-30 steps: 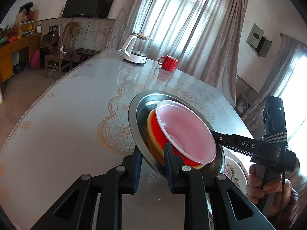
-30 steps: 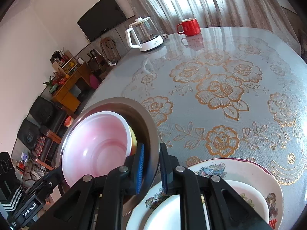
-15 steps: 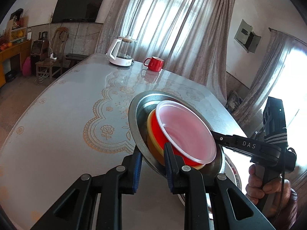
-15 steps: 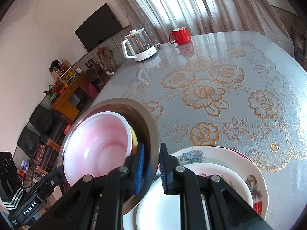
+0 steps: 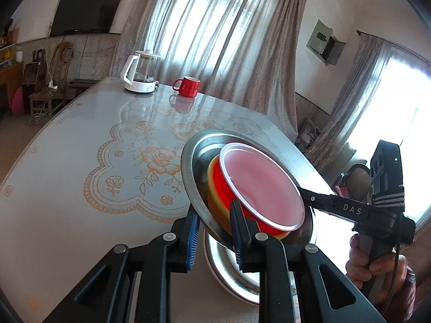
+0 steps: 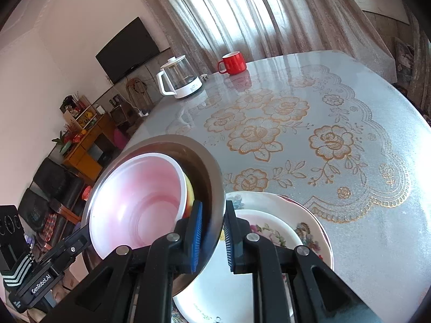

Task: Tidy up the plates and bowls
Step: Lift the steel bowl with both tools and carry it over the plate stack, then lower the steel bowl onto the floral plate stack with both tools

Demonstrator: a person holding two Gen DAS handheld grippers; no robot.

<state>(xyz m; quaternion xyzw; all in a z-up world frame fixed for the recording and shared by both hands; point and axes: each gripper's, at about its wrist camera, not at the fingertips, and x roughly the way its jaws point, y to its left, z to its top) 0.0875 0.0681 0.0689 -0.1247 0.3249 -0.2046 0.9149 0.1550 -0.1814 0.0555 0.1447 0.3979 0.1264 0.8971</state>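
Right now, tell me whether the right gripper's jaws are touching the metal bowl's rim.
Touching. The right wrist view shows the right gripper with its jaws pinching the metal bowl at its rim, one blue pad inside and one outside.

You are in a lived-in home dining and sitting room, shown by the wall-mounted television point(image 6: 128, 48), long curtains point(image 5: 215, 35) over bright windows, a wooden cabinet point(image 6: 86, 145) with knick-knacks, and a lace-patterned surface point(image 6: 350, 188) carrying a kettle point(image 6: 179, 80) and a red mug point(image 6: 233, 62)
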